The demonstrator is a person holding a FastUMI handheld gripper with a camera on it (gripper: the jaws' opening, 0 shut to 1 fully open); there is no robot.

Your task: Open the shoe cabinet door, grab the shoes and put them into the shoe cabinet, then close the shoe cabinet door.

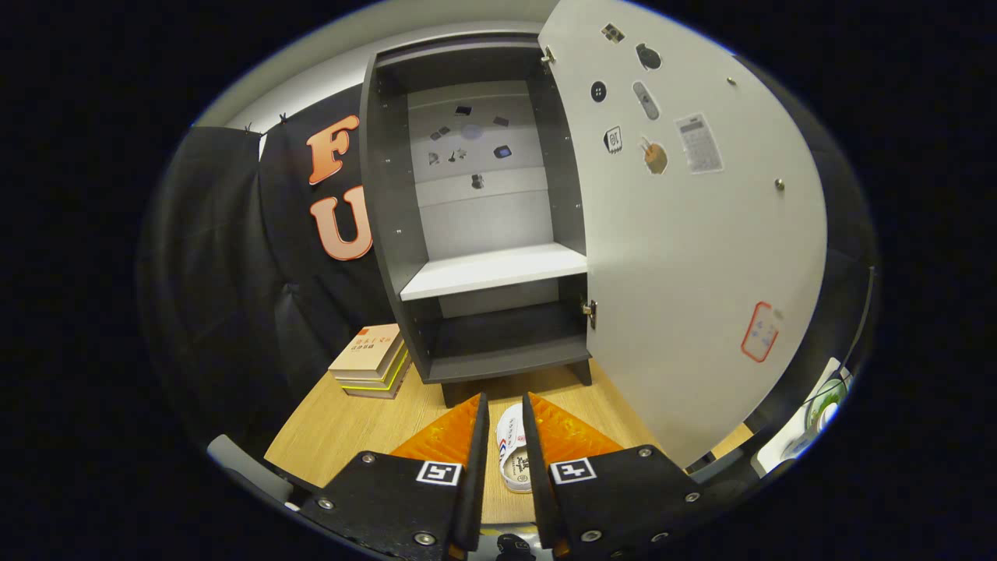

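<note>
Two fingers of the gripper [505,413] reach forward over the wooden table [335,428], and the gap between them is narrow. Between the fingers lies a white shoe [512,452] with its open side up, resting on the table; the left finger seems to press on its side, but I cannot tell if the right finger really presses on it, because the fingers hide most of the shoe.

Just beyond the fingertips, near the far edge of the table, stands the shoe cabinet [483,234], dark grey and tall. Its door [685,257] is swung fully open to the right, hanging on hinges at the cabinet's right side, and the pale inner face of the door carries several small stickers. Inside the cabinet a white shelf [494,270] divides the space into an upper compartment and a lower one; the lower compartment has a dark floor. The back panel of the upper compartment also shows some small stickers.

Left of the cabinet, close to its foot and near the far left corner of the table, a stack of books [372,361] lies flat. Behind the books hangs the black cloth wall [234,273] of the booth.
</note>
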